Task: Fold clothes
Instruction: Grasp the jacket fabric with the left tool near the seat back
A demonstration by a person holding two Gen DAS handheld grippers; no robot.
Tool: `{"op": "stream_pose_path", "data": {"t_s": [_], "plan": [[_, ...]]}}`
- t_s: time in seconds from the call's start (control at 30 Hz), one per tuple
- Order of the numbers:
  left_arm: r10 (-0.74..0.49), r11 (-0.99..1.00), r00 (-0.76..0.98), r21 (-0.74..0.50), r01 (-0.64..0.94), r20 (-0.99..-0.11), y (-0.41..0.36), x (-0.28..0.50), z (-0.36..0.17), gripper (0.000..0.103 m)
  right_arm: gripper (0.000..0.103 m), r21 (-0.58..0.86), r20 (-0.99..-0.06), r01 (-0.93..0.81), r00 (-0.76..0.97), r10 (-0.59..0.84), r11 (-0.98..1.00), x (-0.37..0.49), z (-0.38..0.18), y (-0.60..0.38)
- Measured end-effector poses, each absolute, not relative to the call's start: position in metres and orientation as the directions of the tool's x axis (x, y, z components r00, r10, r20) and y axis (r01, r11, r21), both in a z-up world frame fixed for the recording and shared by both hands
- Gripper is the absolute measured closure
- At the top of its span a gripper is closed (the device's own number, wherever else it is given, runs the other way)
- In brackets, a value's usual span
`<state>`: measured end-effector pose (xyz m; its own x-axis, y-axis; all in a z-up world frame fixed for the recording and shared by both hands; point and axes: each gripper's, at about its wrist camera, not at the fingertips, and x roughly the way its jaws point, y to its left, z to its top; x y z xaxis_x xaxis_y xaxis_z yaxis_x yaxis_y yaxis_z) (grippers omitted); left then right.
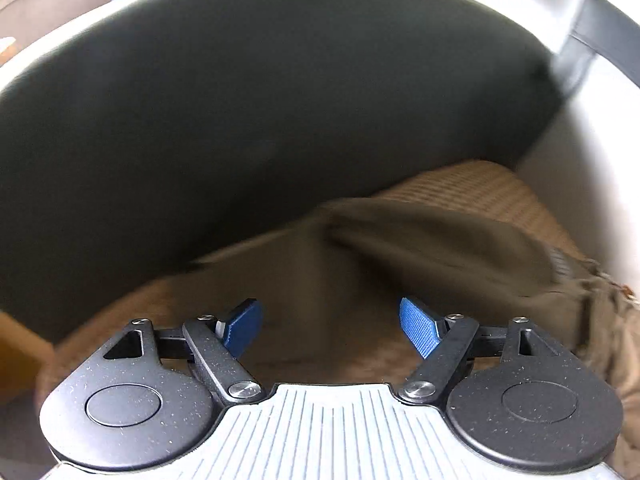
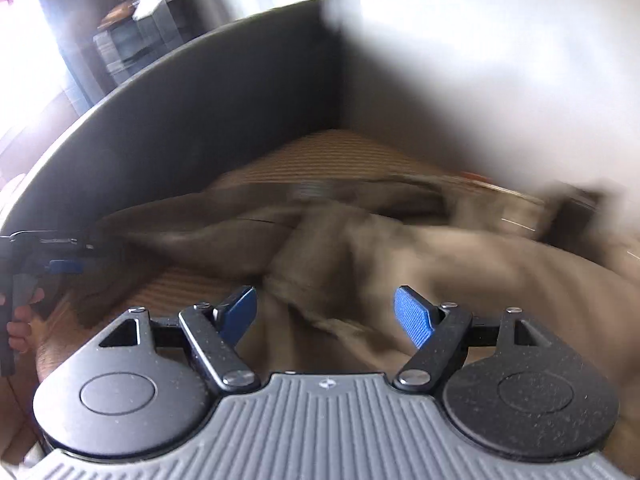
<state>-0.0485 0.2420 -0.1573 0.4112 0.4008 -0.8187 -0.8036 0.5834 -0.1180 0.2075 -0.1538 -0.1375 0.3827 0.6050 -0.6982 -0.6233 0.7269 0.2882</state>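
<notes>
While both frames are pretty smeared with blur, you can still see where things sit. The left gripper (image 1: 331,328) has its blue pads (image 1: 418,330) spread wide with nothing between them, and it hangs just above the near part of an olive-brown garment (image 1: 432,248). Most of that cloth humps up ahead and to the right of the fingers, with a rumpled bit trailing down the right edge of the view.

The right gripper (image 2: 326,314) is spread wide too, gripping nothing. From its camera the garment (image 2: 360,248) lies right under and in front of the fingers, bunched into thick twisted folds that run off to the right. It looks like a soft khaki or olive fabric, all crumpled, nothing flat. I honestly can't tell what kind of clothing it is.

It's lying on a tan ribbed cushion (image 2: 344,152), which shows bare behind the heap and a bit at lower left. A dark curved backrest (image 2: 192,112) wraps around behind the cushion, and a pale wall (image 2: 500,60) stands to the right.

At the far left of the right wrist view you can spot the left gripper (image 2: 60,266) with the person's fingers (image 2: 22,316) wrapped on its handle, sitting near the left end of the cloth.
</notes>
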Motion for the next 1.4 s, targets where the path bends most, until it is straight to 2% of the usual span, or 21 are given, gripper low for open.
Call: {"op": "stream_pose_path", "data": {"t_s": [0.13,0.37,0.4,0.43,0.47,0.5,0.57,0.67,0.83,1.0,1.1,1.2,1.3,1.4], "plan": [[0.409,0.502,0.351,-0.113,-0.857,-0.843,0.276,-0.092,-0.166,0.017,0.023,0.283,-0.691,-0.754,0.268,0.672,0.592,0.201,-0.142,-0.067],[0.234,0.418,0.397,-0.277,-0.865,-0.888,0.326,-0.113,-0.211,0.02,0.023,0.335,-0.723,-0.784,0.141,0.677,0.522,0.187,-0.154,0.008],[0.223,0.433,0.408,-0.285,-0.855,-0.885,0.329,-0.11,-0.215,0.026,0.023,0.343,-0.726,-0.783,0.13,0.675,0.519,0.185,-0.156,0.013],[0.214,0.454,0.423,-0.294,-0.841,-0.88,0.331,-0.106,-0.217,0.066,0.023,0.347,-0.727,-0.783,0.123,0.675,0.517,0.183,-0.159,0.017],[0.203,0.477,0.441,-0.305,-0.824,-0.874,0.332,-0.101,-0.219,0.075,0.023,0.349,-0.729,-0.782,0.121,0.674,0.517,0.182,-0.162,0.02],[0.202,0.483,0.441,-0.303,-0.822,-0.875,0.334,-0.098,-0.217,0.094,0.023,0.356,-0.728,-0.778,0.117,0.675,0.518,0.181,-0.164,0.022],[0.223,0.486,0.482,-0.332,-0.809,-0.848,0.336,-0.099,-0.198,0.103,0.023,0.37,-0.727,-0.769,0.109,0.678,0.521,0.18,-0.169,0.026],[0.277,0.567,0.55,-0.329,-0.755,-0.788,0.332,-0.102,-0.148,0.103,0.023,0.385,-0.713,-0.768,0.104,0.694,0.512,0.173,-0.166,0.023],[0.31,0.723,0.624,-0.248,-0.645,-0.718,0.331,-0.091,-0.065,0.103,0.023,0.411,-0.688,-0.749,0.12,0.716,0.52,0.171,-0.146,0.004],[0.248,0.829,0.718,-0.24,-0.505,-0.651,0.305,-0.071,-0.019,0.103,0.023,0.398,-0.652,-0.735,0.195,0.733,0.549,0.182,-0.115,-0.018],[0.184,0.88,0.749,-0.232,-0.414,-0.637,0.271,-0.045,-0.019,0.103,0.023,0.453,-0.609,-0.678,0.238,0.756,0.578,0.194,-0.099,-0.042],[0.136,0.915,0.746,-0.206,-0.347,-0.651,0.239,-0.022,-0.031,0.103,0.023,0.627,-0.52,-0.57,0.201,0.83,0.531,0.207,-0.086,-0.067],[0.068,0.933,0.737,-0.218,-0.285,-0.672,0.205,-0.016,-0.048,0.103,0.022,0.724,-0.44,-0.52,0.158,0.884,0.453,0.208,-0.074,-0.071],[0.017,0.943,0.73,-0.232,-0.239,-0.683,0.182,-0.009,-0.067,0.103,0.02,0.736,-0.451,-0.522,0.098,0.887,0.432,0.208,-0.074,-0.051]]}}
